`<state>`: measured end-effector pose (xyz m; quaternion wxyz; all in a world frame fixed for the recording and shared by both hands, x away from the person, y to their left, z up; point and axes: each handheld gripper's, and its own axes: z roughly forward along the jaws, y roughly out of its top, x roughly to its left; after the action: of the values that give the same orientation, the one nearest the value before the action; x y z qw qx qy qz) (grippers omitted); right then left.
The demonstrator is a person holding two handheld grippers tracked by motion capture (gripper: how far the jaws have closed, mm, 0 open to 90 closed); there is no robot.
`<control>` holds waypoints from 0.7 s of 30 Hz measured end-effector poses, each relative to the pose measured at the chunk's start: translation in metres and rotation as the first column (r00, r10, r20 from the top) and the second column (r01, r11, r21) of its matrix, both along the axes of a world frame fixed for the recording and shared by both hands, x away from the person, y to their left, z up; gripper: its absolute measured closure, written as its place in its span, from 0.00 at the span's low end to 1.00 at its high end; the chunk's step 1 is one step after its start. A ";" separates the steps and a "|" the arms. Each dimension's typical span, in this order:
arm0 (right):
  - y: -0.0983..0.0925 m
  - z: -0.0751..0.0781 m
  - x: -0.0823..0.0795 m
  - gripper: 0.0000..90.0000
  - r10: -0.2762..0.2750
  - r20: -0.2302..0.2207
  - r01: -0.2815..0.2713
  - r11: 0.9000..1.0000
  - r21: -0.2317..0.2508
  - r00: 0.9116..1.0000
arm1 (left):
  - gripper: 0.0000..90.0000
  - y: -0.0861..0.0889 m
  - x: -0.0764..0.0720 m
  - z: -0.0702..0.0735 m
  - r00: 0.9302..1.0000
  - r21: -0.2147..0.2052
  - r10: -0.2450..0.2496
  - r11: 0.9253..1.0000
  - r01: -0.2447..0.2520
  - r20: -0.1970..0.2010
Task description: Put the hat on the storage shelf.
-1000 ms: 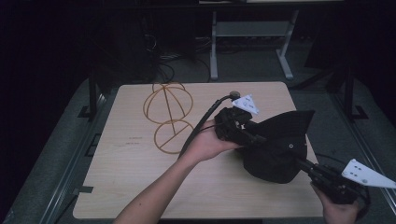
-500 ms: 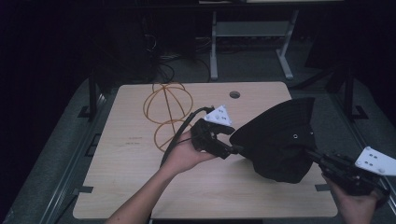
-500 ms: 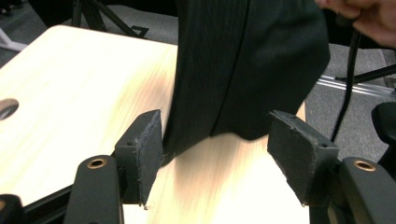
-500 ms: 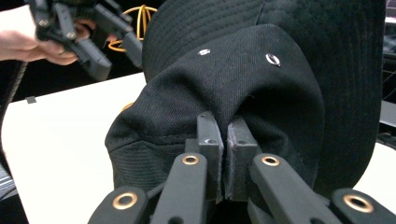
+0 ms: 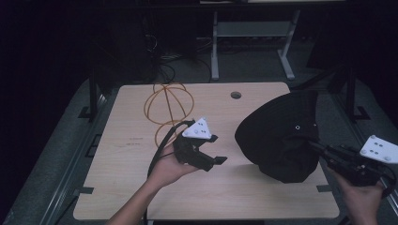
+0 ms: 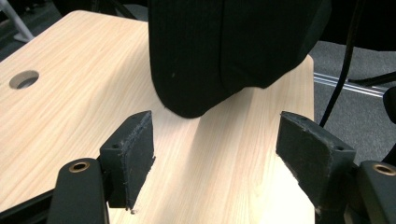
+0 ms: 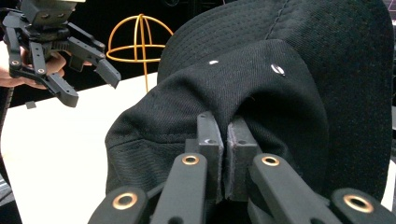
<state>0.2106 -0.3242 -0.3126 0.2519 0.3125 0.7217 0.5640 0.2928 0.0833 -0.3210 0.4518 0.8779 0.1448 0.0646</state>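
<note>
Item: black hat point(image 5: 281, 136), centre right of the high view, lifted at its near edge, its lower bulk resting on or just above the tabletop point(image 5: 141, 197); contact underneath cannot be told

Item: wire hat stand point(image 5: 168, 105), orange, upper centre-left of the high view, standing well apart from the hat

Step in hand, as judged: you carry the hat by a pinch of cloth with one gripper while the other stands free beside it; the stand looks to be the likely destination

Right gripper point(image 7: 225, 140): closed tight on a fold of the hat's fabric, jaws nearly meeting with the cloth bunched between them; in the high view it sits at the lower right of the frame point(image 5: 315, 146)

Left gripper point(image 6: 215, 154): jaws spread wide, nothing between them, touching nothing; it points at the hat's rounded edge from just beside it, and sits lower centre in the high view point(image 5: 217, 149)

Next move calls for: you bring the open left gripper onto the brim opposite the held fold, so the hat hangs open between two grips before it goes over the stand; watch that the single pinch does not slip
</note>
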 end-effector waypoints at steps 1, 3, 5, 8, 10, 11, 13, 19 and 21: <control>0.001 0.002 0.001 0.96 0.000 -0.001 0.000 1.000 -0.005 1.000 | 0.29 0.002 0.000 -0.001 1.000 0.003 0.002 1.000 -0.002 -0.003; 0.001 0.005 0.002 0.96 0.003 0.001 -0.003 1.000 -0.012 1.000 | 0.29 0.006 -0.002 -0.005 1.000 0.007 0.006 1.000 -0.006 0.000; 0.003 0.008 0.004 0.96 0.008 0.001 -0.008 1.000 -0.019 1.000 | 0.29 0.012 -0.004 -0.009 1.000 0.006 0.008 1.000 -0.008 0.003; 0.004 0.012 0.007 0.96 0.011 0.000 -0.011 1.000 -0.021 1.000 | 0.28 0.017 -0.006 -0.012 1.000 0.010 0.014 1.000 -0.014 0.002; 0.005 0.014 0.009 0.96 0.014 0.005 -0.014 1.000 -0.017 1.000 | 0.27 0.020 -0.008 -0.015 1.000 0.011 0.013 1.000 -0.013 0.004; 0.005 0.014 0.010 0.96 0.016 0.004 -0.016 1.000 -0.016 1.000 | 0.27 0.022 -0.008 -0.016 1.000 0.013 0.016 1.000 -0.017 0.009; 0.006 0.015 0.012 0.96 0.014 0.001 -0.014 1.000 -0.018 1.000 | 0.27 0.024 -0.010 -0.018 1.000 0.012 0.021 1.000 -0.021 0.006; 0.007 0.019 0.020 0.96 0.009 -0.008 -0.009 1.000 -0.008 1.000 | 0.27 0.031 -0.016 -0.027 1.000 0.021 0.026 0.999 -0.026 0.007; 0.008 0.023 0.021 0.96 0.015 -0.006 -0.015 1.000 -0.004 1.000 | 0.27 0.035 -0.019 -0.031 1.000 0.012 0.031 0.999 -0.031 0.007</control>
<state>0.2319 -0.3165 -0.2901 0.2458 0.3082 0.7259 0.5635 0.2736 0.1181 -0.3521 0.4457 0.8782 0.1564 0.0752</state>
